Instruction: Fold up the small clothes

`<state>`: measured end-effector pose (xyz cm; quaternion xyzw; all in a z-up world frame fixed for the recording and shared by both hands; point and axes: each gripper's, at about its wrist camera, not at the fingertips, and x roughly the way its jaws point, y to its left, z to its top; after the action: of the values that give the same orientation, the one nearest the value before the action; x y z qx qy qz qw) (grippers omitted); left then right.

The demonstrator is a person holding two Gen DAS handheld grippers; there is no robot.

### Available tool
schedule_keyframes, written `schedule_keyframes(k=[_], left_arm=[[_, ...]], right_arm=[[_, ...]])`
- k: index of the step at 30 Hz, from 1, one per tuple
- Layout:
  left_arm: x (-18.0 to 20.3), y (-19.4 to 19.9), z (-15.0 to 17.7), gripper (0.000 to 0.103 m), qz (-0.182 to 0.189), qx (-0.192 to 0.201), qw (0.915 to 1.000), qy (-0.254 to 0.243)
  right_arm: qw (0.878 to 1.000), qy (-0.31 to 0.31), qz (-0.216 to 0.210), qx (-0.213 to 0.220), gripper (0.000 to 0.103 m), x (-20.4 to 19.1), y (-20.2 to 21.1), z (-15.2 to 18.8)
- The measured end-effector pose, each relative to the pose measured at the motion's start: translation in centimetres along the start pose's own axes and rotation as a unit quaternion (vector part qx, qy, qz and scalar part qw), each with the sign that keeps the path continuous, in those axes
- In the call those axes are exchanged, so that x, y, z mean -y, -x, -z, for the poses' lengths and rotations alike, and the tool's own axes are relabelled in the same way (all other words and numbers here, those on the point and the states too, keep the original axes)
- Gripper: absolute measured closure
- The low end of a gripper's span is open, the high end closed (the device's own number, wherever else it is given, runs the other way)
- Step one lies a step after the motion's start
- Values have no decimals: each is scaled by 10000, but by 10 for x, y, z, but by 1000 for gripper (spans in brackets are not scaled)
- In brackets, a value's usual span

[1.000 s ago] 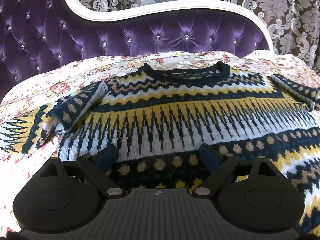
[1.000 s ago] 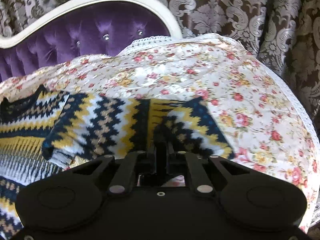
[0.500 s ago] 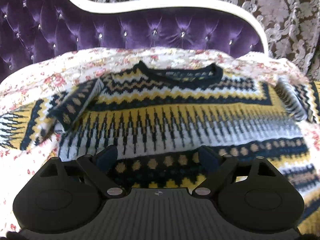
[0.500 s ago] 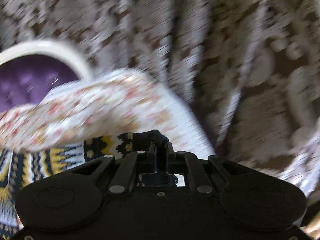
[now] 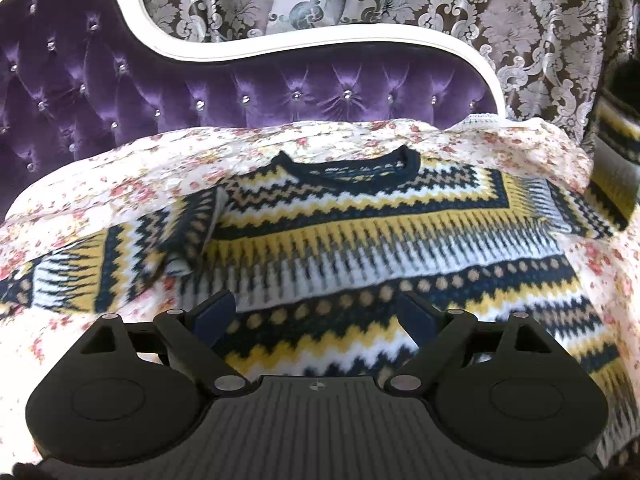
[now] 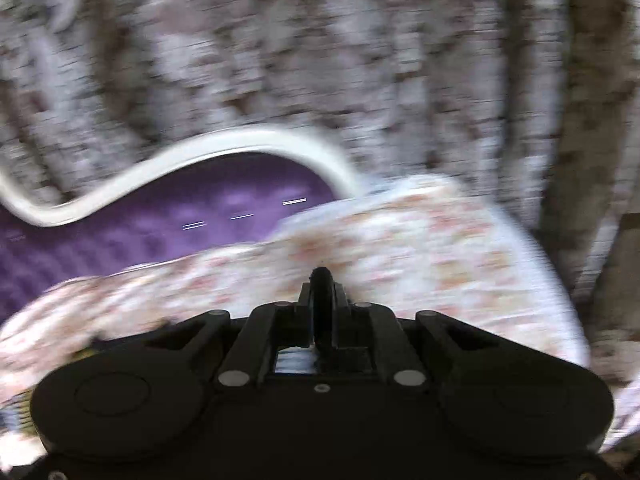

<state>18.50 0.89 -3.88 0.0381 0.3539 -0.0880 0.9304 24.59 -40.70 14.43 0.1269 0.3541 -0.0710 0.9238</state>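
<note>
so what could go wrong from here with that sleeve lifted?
1. The right tool pinches only the sleeve tip, and that view is motion-blurred: a fast lift could slip the knit out.
2. The left tool is open above the sweater, pinning nothing, so the body may drag across the bedspread.

Sleeve (image 5: 614, 160) now aloft in right tool (image 6: 322, 280)

sweater (image 5: 360, 240): navy, yellow, white zigzags
bedspread (image 5: 140, 168): white, pink flowers
headboard (image 5: 280, 92): purple, white rim
curtain (image 5: 540, 20): brown, grey damask
</note>
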Motion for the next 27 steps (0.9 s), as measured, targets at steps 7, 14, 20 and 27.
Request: schedule_keyframes(k=[7,14,20,27], left_arm=[[-36,17,19,15,-191,-66,9997,127],[-71,22,35,15,-401,-184,9983,388],[-88,23,43,15,-491,-287,9970,528],[-91,21,46,15,-486,-366,9966,552]], right_arm=[[9871,384,-1479,-472,90,-133,-31,24],[9646,586,-2401,-916,90,-242,-72,67],[9556,764,-2589,-1184,90,-294,-106,110],[9529,807,-2576,-1381,89,-312,-136,142]])
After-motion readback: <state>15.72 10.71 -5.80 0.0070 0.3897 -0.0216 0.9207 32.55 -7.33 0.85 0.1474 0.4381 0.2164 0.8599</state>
